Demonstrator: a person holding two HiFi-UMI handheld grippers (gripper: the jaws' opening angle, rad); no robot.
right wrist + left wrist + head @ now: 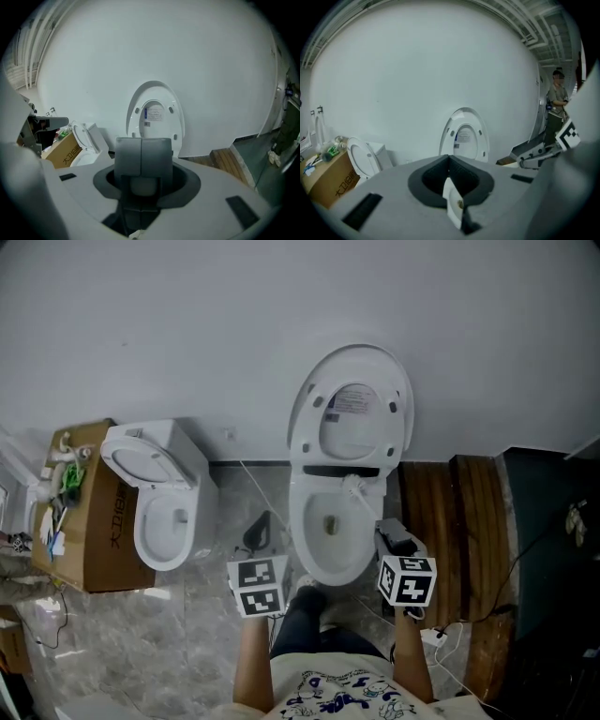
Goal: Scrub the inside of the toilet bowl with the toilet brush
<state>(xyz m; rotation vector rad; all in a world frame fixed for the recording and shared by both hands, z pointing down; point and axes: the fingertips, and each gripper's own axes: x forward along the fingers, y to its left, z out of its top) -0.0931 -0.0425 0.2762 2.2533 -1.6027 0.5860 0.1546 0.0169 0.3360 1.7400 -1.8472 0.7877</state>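
Note:
The white toilet (314, 563) stands against the wall with its lid (352, 418) and seat raised, and the bowl (328, 524) is open. A white toilet brush (356, 489) lies over the bowl's back right rim. Its handle runs down to my right gripper (392, 536), whose jaws are shut on it. In the right gripper view the grey pads (143, 154) are pressed together over a white bit of handle (143, 186), facing the lid (153, 115). My left gripper (263, 533) hangs left of the bowl, shut and holding nothing (449, 160).
A second white toilet (159, 498) stands at the left beside a cardboard box (94, 531) with small items on top. A wooden platform (455, 521) lies right of the toilet. Cables trail over the marble floor (150, 643). A person (557, 96) stands far right.

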